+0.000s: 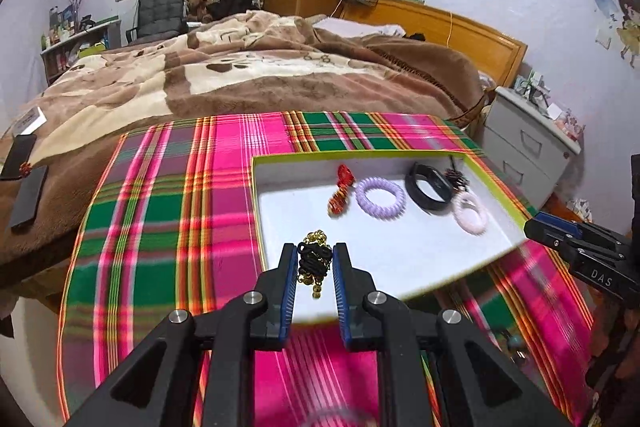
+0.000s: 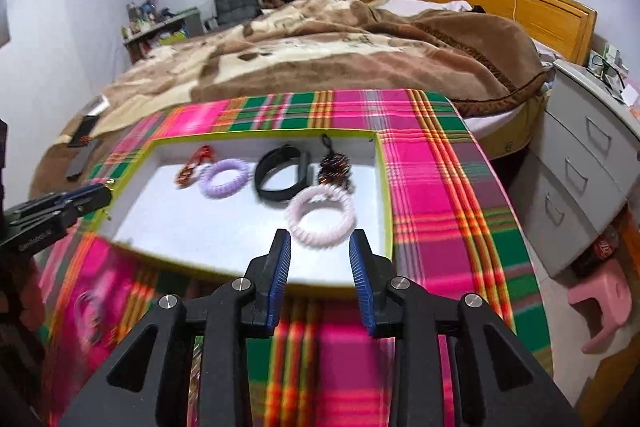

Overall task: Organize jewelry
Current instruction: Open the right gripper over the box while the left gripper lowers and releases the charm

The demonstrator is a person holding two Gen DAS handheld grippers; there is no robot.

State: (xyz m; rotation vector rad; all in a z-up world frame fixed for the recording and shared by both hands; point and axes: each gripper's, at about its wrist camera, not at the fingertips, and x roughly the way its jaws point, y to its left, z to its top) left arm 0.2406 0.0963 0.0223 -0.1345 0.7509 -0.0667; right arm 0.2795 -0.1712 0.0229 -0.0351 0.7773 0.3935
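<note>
The left gripper (image 1: 316, 259) has its jaws clamped on a bundle of black cord and gold beads (image 1: 315, 261), carried in the lower centre of the left wrist view, just over the near edge of the white tray (image 1: 280, 203). The right gripper (image 2: 320, 247) has its jaws apart with nothing between them; the pale pink coil bracelet (image 2: 321, 215) lies just beyond its tips inside the tray.

The step in hand looks like delivery: several pieces already lie in the tray, namely a red ornament (image 1: 342, 189), a lilac coil bracelet (image 1: 380, 197), a black band (image 1: 428, 187) and a dark beaded piece (image 2: 335, 169). The next move probably calls for bringing the bundle over a bare stretch of tray floor, lower left of the others, and letting go so the cord does not snag on the pads.

The tray sits on a table under a pink and green plaid cloth (image 1: 192, 195). Behind it, in the upper half, is a bed with a brown blanket (image 1: 260, 75), a wooden headboard (image 1: 460, 31), and grey drawers (image 2: 580, 155) at the right.
</note>
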